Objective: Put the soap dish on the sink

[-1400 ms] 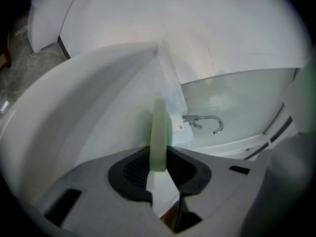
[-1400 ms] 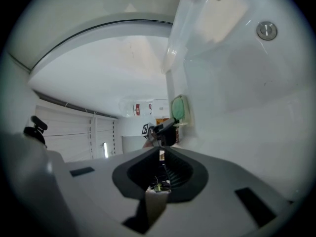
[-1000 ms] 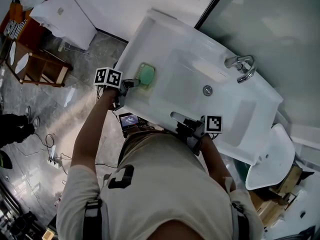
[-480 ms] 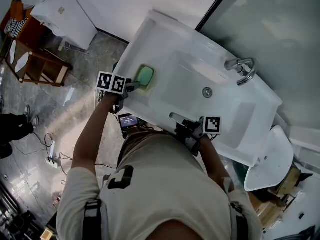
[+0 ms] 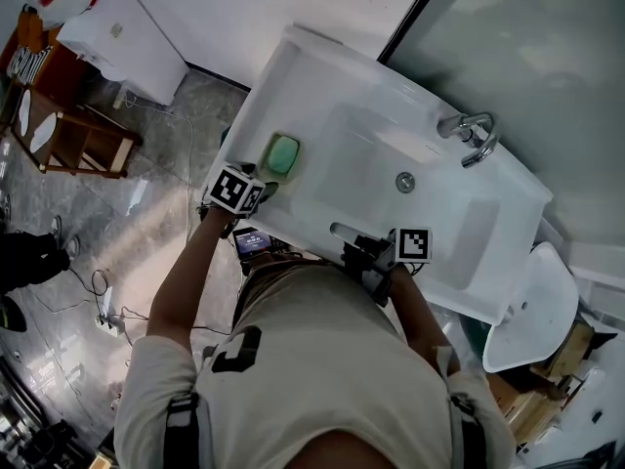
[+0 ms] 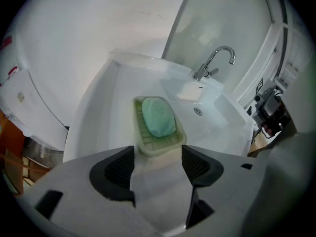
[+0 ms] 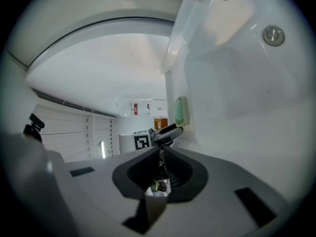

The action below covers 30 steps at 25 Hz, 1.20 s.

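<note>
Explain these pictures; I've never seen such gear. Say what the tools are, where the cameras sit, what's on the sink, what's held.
A person holds a two-jaw gripper in each hand. One picture is from a head camera looking down; the others from cameras on each gripper. A soap dish with green soap sits on the rim of the white sink. The left gripper, just short of it, has just been opening its jaws; nothing is between them. The right gripper is shut and empty.

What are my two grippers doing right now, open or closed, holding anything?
Left gripper: open, jaws have just been opening; pale green plastic soap dish sits at their tips, ungripped.
Right gripper: jaws closed, holding nothing.
</note>
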Each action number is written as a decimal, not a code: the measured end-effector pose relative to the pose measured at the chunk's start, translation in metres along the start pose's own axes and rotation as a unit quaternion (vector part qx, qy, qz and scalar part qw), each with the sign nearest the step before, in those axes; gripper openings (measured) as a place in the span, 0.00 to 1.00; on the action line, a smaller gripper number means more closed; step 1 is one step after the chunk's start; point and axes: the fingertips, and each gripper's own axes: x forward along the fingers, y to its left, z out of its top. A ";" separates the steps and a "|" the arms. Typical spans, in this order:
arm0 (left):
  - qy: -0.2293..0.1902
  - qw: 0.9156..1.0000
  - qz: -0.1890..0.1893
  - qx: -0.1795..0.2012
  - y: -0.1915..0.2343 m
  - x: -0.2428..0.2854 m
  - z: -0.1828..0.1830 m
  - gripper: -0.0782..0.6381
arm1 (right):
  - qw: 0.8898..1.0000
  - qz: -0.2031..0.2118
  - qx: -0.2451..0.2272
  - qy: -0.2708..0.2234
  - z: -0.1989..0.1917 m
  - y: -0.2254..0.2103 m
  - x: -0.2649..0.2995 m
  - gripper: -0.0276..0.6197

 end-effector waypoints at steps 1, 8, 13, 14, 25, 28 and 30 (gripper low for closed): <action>-0.001 1.000 0.010 0.004 0.000 0.000 0.000 0.54 | 1.000 0.000 0.000 -0.001 0.000 0.000 0.000 0.09; -0.031 0.999 0.037 -0.009 0.001 0.007 0.001 0.54 | 1.000 -0.001 0.004 -0.008 0.003 -0.001 -0.002 0.09; -0.019 0.998 0.050 0.016 0.007 0.008 -0.001 0.48 | 1.000 -0.002 -0.001 -0.009 0.004 -0.002 -0.003 0.09; -0.018 0.998 0.051 0.016 0.007 0.008 -0.001 0.47 | 1.000 -0.001 -0.007 -0.008 0.005 -0.003 -0.003 0.09; -0.016 0.995 0.094 0.039 0.009 0.016 0.005 0.48 | 1.000 -0.005 0.012 -0.022 0.008 -0.002 -0.005 0.09; -0.018 0.994 0.095 0.049 0.012 0.015 0.008 0.49 | 1.000 -0.008 0.014 -0.026 0.009 -0.003 -0.007 0.09; -0.018 0.994 0.094 0.057 0.013 0.016 0.010 0.49 | 1.000 -0.006 0.016 -0.026 0.010 -0.003 -0.007 0.08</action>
